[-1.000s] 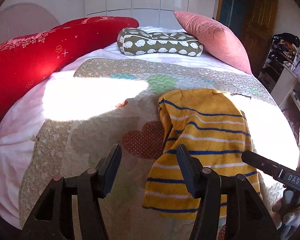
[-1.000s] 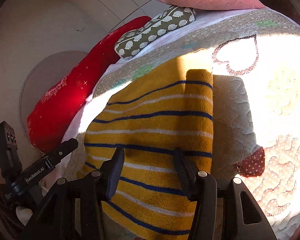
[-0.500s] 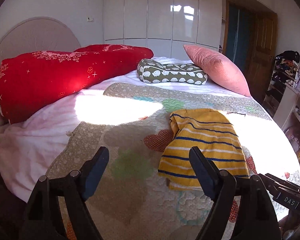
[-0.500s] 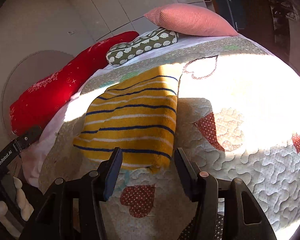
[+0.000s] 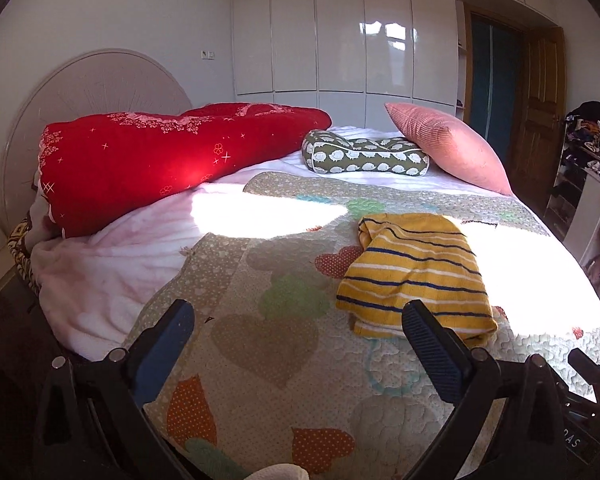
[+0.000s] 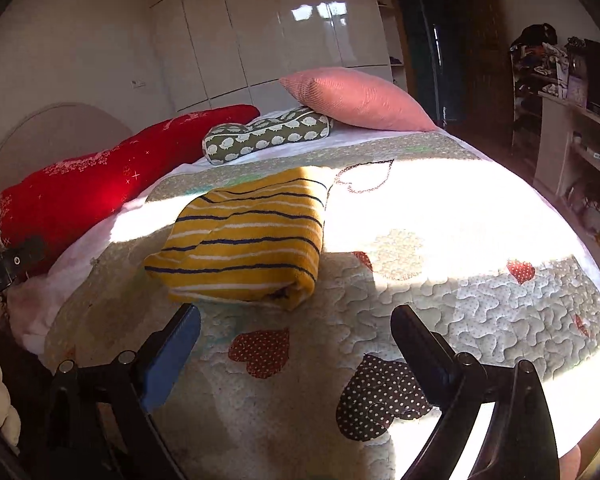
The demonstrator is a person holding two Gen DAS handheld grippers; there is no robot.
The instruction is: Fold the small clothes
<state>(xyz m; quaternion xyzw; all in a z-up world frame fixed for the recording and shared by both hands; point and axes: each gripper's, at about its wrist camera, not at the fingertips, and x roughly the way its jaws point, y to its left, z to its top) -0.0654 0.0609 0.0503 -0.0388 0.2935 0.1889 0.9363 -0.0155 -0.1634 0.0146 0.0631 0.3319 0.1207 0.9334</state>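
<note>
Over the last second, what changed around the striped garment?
Both grippers pulled back from the folded yellow striped garment, the left gripper and right gripper opening with nothing between them. The garment, quilt and pillows stayed put.

One folded yellow striped garment [image 5: 416, 276], one quilt [image 5: 268, 344], three pillows (red [image 5: 160, 164], green-patterned [image 5: 364, 156], pink [image 5: 452, 148]), two grippers [image 5: 300, 340] [image 6: 296, 344].

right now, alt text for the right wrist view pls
A folded yellow striped top lies on a quilt, partly in bright sun. The right tool hangs in front of it, jaws opening and empty. Behind are a red pillow, a green one and a pink one.
</note>
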